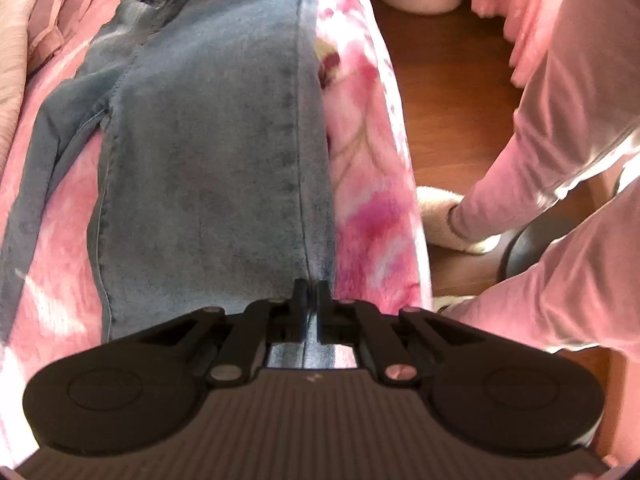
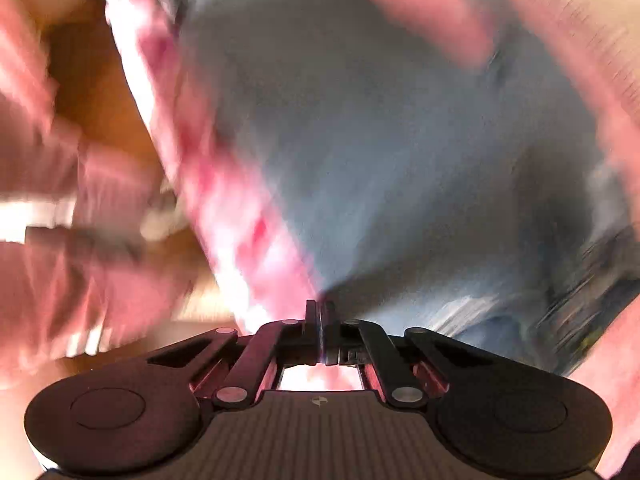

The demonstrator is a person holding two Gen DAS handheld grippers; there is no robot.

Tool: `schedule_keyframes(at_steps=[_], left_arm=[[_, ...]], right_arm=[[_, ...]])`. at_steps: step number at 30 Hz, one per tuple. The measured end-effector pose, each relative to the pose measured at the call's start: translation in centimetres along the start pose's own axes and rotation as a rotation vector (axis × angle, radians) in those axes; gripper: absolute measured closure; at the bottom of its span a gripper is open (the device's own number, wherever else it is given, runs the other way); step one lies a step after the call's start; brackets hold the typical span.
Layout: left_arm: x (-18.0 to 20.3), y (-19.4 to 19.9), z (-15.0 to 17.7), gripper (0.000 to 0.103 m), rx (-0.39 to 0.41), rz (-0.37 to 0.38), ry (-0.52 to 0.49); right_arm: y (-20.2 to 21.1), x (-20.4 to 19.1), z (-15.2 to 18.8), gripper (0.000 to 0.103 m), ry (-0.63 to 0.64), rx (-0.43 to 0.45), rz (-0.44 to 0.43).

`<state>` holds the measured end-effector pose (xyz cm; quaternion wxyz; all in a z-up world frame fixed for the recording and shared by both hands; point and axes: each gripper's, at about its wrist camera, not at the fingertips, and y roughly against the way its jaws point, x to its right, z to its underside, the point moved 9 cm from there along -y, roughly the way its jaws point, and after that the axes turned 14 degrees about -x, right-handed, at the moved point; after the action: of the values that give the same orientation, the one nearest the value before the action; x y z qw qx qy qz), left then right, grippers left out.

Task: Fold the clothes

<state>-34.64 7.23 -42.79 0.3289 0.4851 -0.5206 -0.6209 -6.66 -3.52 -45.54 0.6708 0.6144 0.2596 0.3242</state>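
Note:
Faded blue jeans [image 1: 208, 128] lie lengthwise on a pink flowered blanket [image 1: 360, 184]. One leg stretches away from me, and the other spreads out at the left. My left gripper [image 1: 311, 286] is shut on the near edge of the jeans, right at the side seam. The right wrist view is heavily blurred by motion. The jeans [image 2: 380, 152] fill its middle there, and my right gripper [image 2: 320, 305] is shut on a pinched edge of the denim.
The blanket's edge drops to a brown wooden floor [image 1: 452, 92] at the right. A person's legs in pink trousers [image 1: 560, 152] and a white sock [image 1: 444, 220] stand there. Pale pink bedding [image 1: 16, 60] lies bunched at the far left.

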Motion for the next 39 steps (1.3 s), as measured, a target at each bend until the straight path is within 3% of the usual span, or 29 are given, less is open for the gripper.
schedule_keyframes(at_steps=[2,7,9,11,15,20,25,26,27,28,33,37,39], left_arm=[[-0.3,0.3,0.1,0.102,-0.002,0.002,0.045],[-0.2,0.4,0.3,0.096,-0.010,-0.045,0.077],[-0.8,0.8,-0.1,0.090,-0.017,-0.048,0.110],[-1.3,1.3,-0.5,0.084,-0.003,-0.047,0.122],[-1.3,0.8,-0.7,0.081,-0.019,-0.053,0.093],[-1.4,0.2,-0.7,0.081,-0.021,-0.014,0.124],[-1.5,-0.2,-0.9,0.086,-0.015,0.016,0.125],[-1.4,-0.2,-0.9,0.090,-0.011,0.024,0.123],[-1.4,-0.2,-0.9,0.096,-0.007,0.026,0.114],[-1.4,0.0,-0.8,0.098,-0.001,0.021,0.099],[-1.2,1.8,-0.6,0.102,0.033,0.003,0.002],[0.9,1.3,-0.7,0.102,0.046,-0.005,-0.096],[2.5,-0.7,-0.9,0.101,0.028,-0.071,-0.165]], right_arm=[[-1.3,-2.0,1.3,0.103,0.063,-0.047,0.009],[1.5,0.9,2.5,0.103,-0.242,0.027,0.061],[2.6,2.3,2.7,0.094,-0.249,0.054,0.116],[3.6,3.6,2.8,0.070,-0.252,0.080,0.170],[2.3,5.6,3.3,0.065,-0.250,0.077,0.104],[1.5,8.0,3.2,0.065,-0.433,0.170,-0.184],[0.6,10.5,3.5,0.068,-0.590,0.250,-0.422],[0.5,11.0,3.7,0.087,-0.632,0.261,-0.459],[0.3,11.6,4.0,0.099,-0.666,0.267,-0.476],[0.5,11.7,4.0,0.103,-0.658,0.265,-0.485],[4.3,11.0,4.4,0.103,-0.546,0.286,-0.499],[1.9,9.1,4.6,0.103,-0.462,0.175,-0.427],[0.7,8.1,4.7,0.103,-0.421,0.118,-0.389]])
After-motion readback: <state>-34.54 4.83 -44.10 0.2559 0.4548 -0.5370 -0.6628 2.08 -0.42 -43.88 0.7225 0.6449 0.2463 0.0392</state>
